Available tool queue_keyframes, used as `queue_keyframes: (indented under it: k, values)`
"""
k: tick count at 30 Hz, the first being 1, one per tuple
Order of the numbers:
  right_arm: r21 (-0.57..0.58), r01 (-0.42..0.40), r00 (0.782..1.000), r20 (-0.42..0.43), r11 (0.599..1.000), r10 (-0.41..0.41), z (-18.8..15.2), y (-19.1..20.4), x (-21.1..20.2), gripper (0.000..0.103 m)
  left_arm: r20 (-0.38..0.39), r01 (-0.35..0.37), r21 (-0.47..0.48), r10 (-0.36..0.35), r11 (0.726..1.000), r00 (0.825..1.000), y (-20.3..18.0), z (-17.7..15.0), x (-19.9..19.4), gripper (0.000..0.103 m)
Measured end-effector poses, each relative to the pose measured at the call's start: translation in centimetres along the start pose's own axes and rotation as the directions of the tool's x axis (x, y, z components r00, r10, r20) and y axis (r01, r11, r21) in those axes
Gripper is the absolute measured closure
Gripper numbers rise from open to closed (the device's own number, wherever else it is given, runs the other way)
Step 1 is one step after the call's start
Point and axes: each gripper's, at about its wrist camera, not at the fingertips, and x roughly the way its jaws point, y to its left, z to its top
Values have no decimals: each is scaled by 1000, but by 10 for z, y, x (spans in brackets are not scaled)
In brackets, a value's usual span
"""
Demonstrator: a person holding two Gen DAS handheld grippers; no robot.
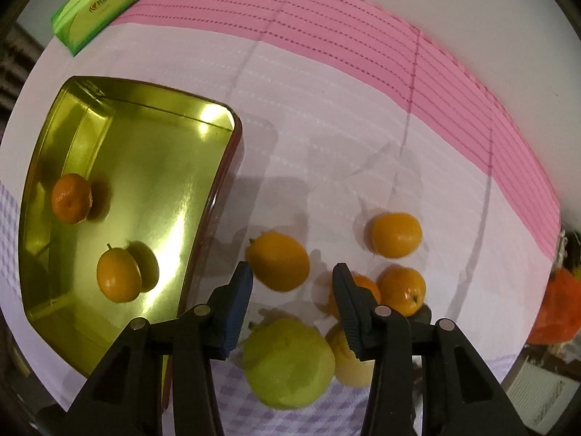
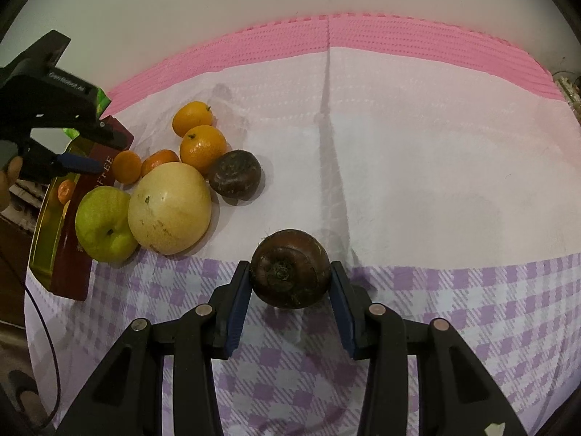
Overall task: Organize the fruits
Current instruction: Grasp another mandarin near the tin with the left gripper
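We count six small oranges [image 1: 394, 234], two of them inside the one gold tin [image 1: 145, 167] and four on the cloth [image 2: 435, 181]. We also count two dark brown fruits [image 2: 290, 269], one green apple [image 2: 103, 223], one big yellow pear [image 2: 169, 209] and one green box [image 1: 101, 7].

L gripper [image 1: 292, 272] empty above oranges [image 1: 277, 266]; tin [image 1: 221, 181] left.

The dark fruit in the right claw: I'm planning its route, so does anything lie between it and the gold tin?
Yes: the green apple and the big yellow fruit lie beside the gold tin, between it and the dark fruit.
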Motion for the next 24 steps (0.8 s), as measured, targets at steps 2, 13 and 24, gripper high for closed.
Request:
queue_keyframes:
  k: [2,13,24]
  values:
    - [2,-5,1000,-2,1000,5,0,0,0,63,1,-4,-5,4,1000,1000,-1,2,4,56]
    - [22,-22,1000,-2,1000,22,1,-4,0,63,-6,-15,72,16,997,1000,-20,6,21,57]
    - [24,-21,1000,-2,999,21,3,-3,3,63,0,24,121,-24,992,1000,-28,7,27,63]
